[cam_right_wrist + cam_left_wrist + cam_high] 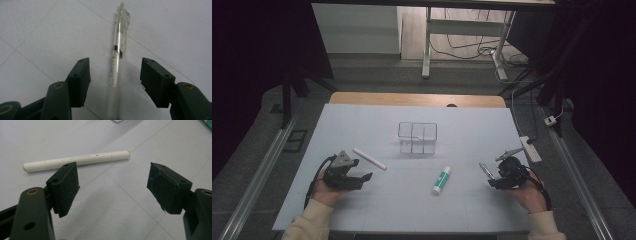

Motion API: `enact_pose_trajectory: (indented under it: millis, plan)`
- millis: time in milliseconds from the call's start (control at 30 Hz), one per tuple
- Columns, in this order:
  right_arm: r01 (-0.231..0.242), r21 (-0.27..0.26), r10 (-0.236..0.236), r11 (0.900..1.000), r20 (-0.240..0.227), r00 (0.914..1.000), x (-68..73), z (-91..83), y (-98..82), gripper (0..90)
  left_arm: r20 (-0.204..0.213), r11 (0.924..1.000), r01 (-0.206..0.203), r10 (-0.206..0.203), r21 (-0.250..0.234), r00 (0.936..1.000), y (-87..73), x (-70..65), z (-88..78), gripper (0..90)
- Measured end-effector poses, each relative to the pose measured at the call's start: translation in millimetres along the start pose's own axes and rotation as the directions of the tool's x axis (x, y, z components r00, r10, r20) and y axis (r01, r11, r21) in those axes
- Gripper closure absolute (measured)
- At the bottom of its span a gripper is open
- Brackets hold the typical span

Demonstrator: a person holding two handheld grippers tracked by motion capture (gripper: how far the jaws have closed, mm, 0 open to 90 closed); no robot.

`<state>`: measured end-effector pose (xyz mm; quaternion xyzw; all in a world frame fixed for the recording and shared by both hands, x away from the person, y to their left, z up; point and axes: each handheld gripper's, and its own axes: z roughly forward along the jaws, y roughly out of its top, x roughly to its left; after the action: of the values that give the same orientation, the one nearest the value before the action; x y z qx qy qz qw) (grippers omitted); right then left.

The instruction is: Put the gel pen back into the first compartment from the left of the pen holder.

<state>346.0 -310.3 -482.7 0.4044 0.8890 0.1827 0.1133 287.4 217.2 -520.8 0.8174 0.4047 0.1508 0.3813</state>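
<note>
A clear pen (117, 50) lies on the white table (362, 120) near its right side, and in the high view the pen (486, 171) is just left of my right hand. My right gripper (115, 67) straddles the pen's lower barrel, open, with a gap between the barrel and each pad. A white marker (75, 160) lies flat just beyond my left gripper (112, 173), which is open and holds nothing. In the high view the left gripper (362, 179) rests low at the front left, and the marker (369, 158) lies slanted just behind it.
A clear compartmented holder (417, 137) stands at the table's centre. A green and white glue stick (441, 180) lies in front of it, between the two hands. A white power strip (530, 148) sits off the table's right edge. Metal rails (262, 170) run along both sides.
</note>
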Motion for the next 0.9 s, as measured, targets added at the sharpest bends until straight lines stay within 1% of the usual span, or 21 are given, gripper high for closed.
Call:
enact_pose_trajectory:
  millis: [100,233,333,533,667,767,900]
  plan:
    - [-0.004,0.005,0.003,1.0,0.023,0.9997,-0.5,1.3,-0.5,46.0,0.002,1.0,-0.002,0.002,0.001,1.0,0.1,-0.2,0.3,25.6]
    - [-0.001,0.03,0.001,1.0,0.009,1.0,-0.2,3.0,-0.4,52.3,0.001,1.0,-0.003,0.003,0.003,1.0,0.1,-0.3,0.4,25.6]
    - [-0.002,0.046,0.001,0.999,0.02,0.9998,-0.7,4.0,-0.4,56.9,0.0,1.0,-0.003,0.003,0.003,1.0,-0.1,-0.2,-0.1,25.6]
    - [-0.014,0.08,0.013,0.997,0.017,0.9998,-1.8,6.3,-1.1,63.1,-0.001,1.0,-0.003,0.003,0.004,1.0,-0.2,-0.3,-0.5,25.6]
    - [-0.024,0.083,0.025,0.996,-0.003,0.9997,-2.4,7.3,-1.1,69.7,-0.002,1.0,-0.003,0.003,0.003,1.0,-0.2,-0.6,-1.0,25.6]
    - [-0.036,0.081,0.036,0.996,-0.001,0.9993,-4.0,7.8,-0.9,77.5,-0.003,1.0,-0.003,0.003,0.004,1.0,-0.4,-0.4,-1.3,25.6]
    - [-0.026,0.088,0.027,0.996,-0.002,0.9996,-3.9,7.9,0.4,78.7,-0.003,1.0,-0.001,0.001,0.002,1.0,-0.5,0.0,-1.4,25.6]
